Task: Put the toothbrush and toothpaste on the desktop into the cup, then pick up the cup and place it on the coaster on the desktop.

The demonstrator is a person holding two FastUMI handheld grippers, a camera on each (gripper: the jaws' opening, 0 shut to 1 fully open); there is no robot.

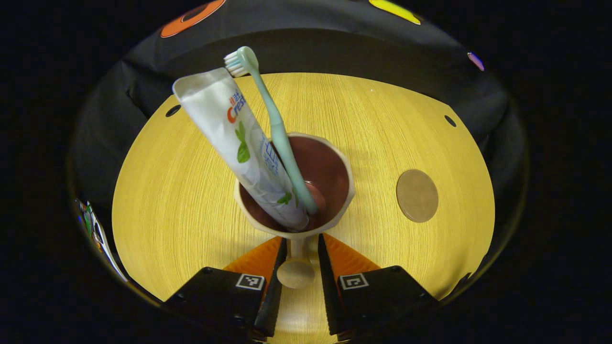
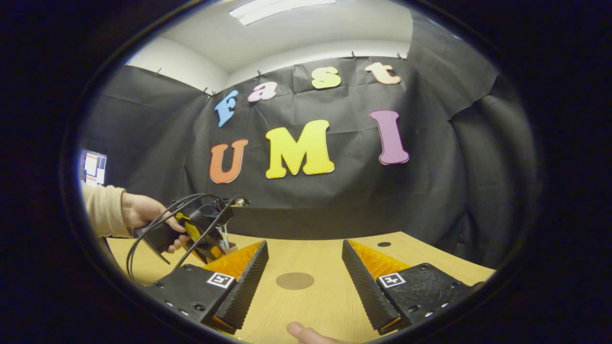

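Observation:
In the left gripper view a beige cup (image 1: 344, 191) with a dark brown inside stands just ahead of my left gripper (image 1: 302, 237). Its handle (image 1: 296, 270) runs back between the two fingers, which press on it from both sides. A white toothpaste tube (image 1: 229, 129) and a mint-green toothbrush (image 1: 275, 124) lean in the cup, tilted to the left. The round brown coaster (image 1: 417, 196) lies flat on the table to the cup's right. My right gripper (image 2: 304, 242) hangs open over the table with the coaster (image 2: 295, 280) beyond its fingers.
The round wooden table (image 1: 181, 200) has small dark holes near its far rim. In the right gripper view a hand and beige sleeve (image 2: 103, 210) hold the left gripper (image 2: 201, 229) at the left. A fingertip (image 2: 306, 332) shows at the bottom edge.

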